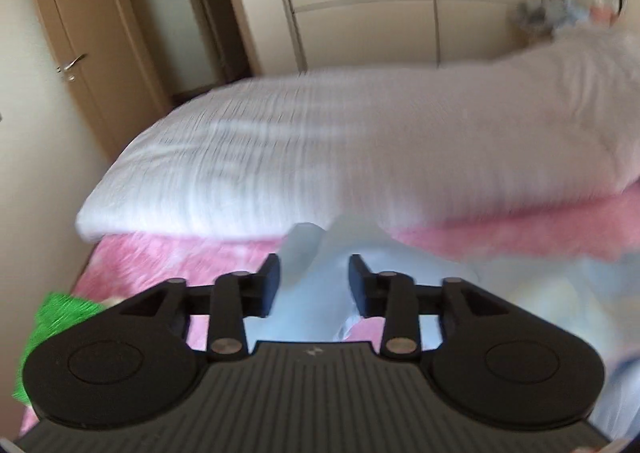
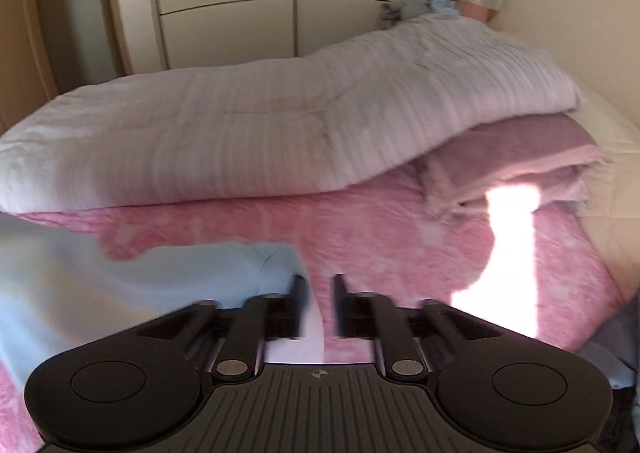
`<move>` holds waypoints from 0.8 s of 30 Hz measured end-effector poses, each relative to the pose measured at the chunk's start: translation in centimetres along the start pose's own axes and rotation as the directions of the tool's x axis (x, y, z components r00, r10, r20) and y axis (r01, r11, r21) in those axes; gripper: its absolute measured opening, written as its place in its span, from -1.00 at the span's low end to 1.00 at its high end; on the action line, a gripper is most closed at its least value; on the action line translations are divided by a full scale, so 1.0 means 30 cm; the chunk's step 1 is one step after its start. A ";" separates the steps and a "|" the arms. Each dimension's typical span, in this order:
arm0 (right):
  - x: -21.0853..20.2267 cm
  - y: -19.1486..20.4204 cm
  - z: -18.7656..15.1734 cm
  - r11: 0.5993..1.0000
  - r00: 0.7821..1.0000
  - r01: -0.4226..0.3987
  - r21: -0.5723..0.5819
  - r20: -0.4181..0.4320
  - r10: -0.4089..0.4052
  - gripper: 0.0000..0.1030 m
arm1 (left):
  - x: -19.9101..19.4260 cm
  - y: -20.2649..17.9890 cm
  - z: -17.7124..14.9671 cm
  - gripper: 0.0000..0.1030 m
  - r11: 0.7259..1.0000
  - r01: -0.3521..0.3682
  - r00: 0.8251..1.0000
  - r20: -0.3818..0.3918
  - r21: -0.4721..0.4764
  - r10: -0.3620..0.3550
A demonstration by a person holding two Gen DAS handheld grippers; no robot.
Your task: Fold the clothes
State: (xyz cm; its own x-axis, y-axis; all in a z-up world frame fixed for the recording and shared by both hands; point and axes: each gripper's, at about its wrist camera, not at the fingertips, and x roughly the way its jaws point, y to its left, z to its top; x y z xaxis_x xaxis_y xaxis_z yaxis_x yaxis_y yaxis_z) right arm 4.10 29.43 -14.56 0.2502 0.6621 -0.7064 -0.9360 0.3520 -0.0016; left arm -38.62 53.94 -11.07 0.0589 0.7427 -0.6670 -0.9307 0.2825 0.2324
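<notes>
Little folding appears done: the light-blue garment [image 1: 312, 285] lies rumpled on the pink bedspread [image 2: 400, 245], bunched between the left gripper [image 1: 314, 277] jaws, open; right gripper [image 2: 318, 305] narrowly parted beside its edge, empty.

A pale blue garment [image 1: 316, 285] is seen lying on the pink sheet of the bed, near its front edge. The cloth is light, thin and plain, with faint yellowish tints in places. In the left wrist view it is bunched into a raised, rounded fold, with the rest spread loosely toward the right. In the right wrist view the same pale blue garment [image 2: 120, 285] is laid out flatter at the left side, and a seamed edge is visible at its right end. Finer details are lost to blur.
</notes>
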 end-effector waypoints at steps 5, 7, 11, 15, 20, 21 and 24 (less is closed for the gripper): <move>0.013 0.145 -0.245 0.992 0.995 -0.054 -0.116 -0.093 0.044 0.31 | -0.019 0.057 -0.308 -0.31 0.993 0.032 0.985 -0.166 -0.114 -0.051; 0.041 0.227 -0.368 0.974 0.981 -0.126 -0.187 -0.171 0.094 0.31 | -0.036 0.053 -0.453 -0.31 0.985 0.056 0.968 -0.234 -0.164 -0.094; 0.100 0.417 -0.573 0.888 0.947 -0.266 -0.376 -0.272 0.168 0.31 | -0.050 0.003 -0.699 -0.32 0.968 0.099 0.919 -0.352 -0.229 -0.177; 0.185 0.551 -0.707 0.798 0.943 -0.291 -0.528 -0.297 0.148 0.31 | -0.062 -0.024 -0.850 -0.32 0.966 0.135 0.892 -0.397 -0.222 -0.216; 0.283 0.632 -0.790 0.699 0.957 -0.270 -0.662 -0.262 0.122 0.31 | -0.055 -0.025 -0.925 -0.32 0.957 0.178 0.890 -0.378 -0.230 -0.256; 0.297 0.643 -0.809 0.679 0.961 -0.263 -0.686 -0.252 0.117 0.31 | -0.049 -0.025 -0.925 -0.32 0.956 0.189 0.891 -0.370 -0.226 -0.264; 0.324 0.660 -0.843 0.649 0.962 -0.267 -0.713 -0.236 0.136 -0.37 | -0.021 -0.040 -0.925 -0.34 0.956 0.211 0.889 -0.367 -0.202 -0.274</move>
State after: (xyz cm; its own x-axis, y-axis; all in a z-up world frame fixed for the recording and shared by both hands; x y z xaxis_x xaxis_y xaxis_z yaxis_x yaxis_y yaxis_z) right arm -18.28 26.12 -39.36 0.0550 0.5288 -0.8470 -0.8503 -0.4199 -0.3173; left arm -47.58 36.28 -30.57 0.1746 0.3601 -0.9164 -0.9506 0.3044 -0.0615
